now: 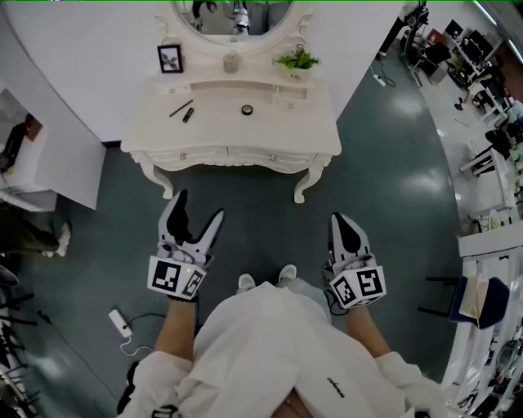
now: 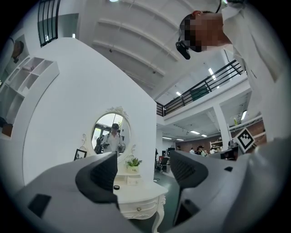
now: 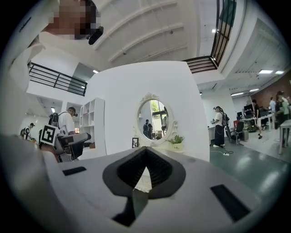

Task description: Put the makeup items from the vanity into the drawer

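Note:
The white vanity stands against the wall ahead of me, a few steps away. On its top lie a thin dark pencil, a short dark tube and a small round compact. My left gripper hangs over the floor in front of the vanity, open and empty. My right gripper is level with it on the right, shut, nothing in it. In the left gripper view the vanity and the compact show between the spread jaws of the left gripper. The right gripper faces the oval mirror.
An oval mirror, a framed picture, a small jar and a potted plant stand at the vanity's back. A power strip lies on the floor at left. A chair and desks stand at right.

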`<act>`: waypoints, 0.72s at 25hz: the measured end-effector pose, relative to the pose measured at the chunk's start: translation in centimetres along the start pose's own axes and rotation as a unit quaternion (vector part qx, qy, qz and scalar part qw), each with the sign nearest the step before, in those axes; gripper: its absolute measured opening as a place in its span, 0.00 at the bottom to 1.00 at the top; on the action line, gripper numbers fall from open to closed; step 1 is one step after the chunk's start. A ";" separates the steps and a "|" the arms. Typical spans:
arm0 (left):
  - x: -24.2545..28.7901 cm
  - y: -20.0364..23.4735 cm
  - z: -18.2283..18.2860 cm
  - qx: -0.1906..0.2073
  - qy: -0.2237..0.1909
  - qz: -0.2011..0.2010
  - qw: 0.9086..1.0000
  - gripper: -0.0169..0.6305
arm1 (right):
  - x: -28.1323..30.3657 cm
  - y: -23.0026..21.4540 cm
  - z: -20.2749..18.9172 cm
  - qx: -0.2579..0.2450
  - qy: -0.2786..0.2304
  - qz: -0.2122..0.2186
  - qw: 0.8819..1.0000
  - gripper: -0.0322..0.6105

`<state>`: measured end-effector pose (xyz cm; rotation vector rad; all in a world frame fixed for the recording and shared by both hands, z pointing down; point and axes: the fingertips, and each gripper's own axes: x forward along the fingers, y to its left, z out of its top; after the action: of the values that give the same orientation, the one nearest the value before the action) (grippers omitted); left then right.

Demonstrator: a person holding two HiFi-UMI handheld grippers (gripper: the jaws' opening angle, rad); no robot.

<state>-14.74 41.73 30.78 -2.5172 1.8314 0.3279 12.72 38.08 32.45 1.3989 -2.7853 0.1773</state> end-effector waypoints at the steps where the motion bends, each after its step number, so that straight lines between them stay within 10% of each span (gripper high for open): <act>1: 0.0 0.0 -0.1 -0.001 0.000 -0.002 1.000 0.57 | 0.0 0.0 0.0 -0.001 0.000 -0.001 1.000 0.08; 18: 5.6 0.8 -1.6 0.004 0.014 -0.003 1.000 0.59 | 5.8 -3.7 -0.5 0.015 -0.009 0.012 1.000 0.08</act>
<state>-13.61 35.99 31.41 -2.5346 1.8303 0.2848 12.19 31.37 33.67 1.3822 -2.8265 0.2079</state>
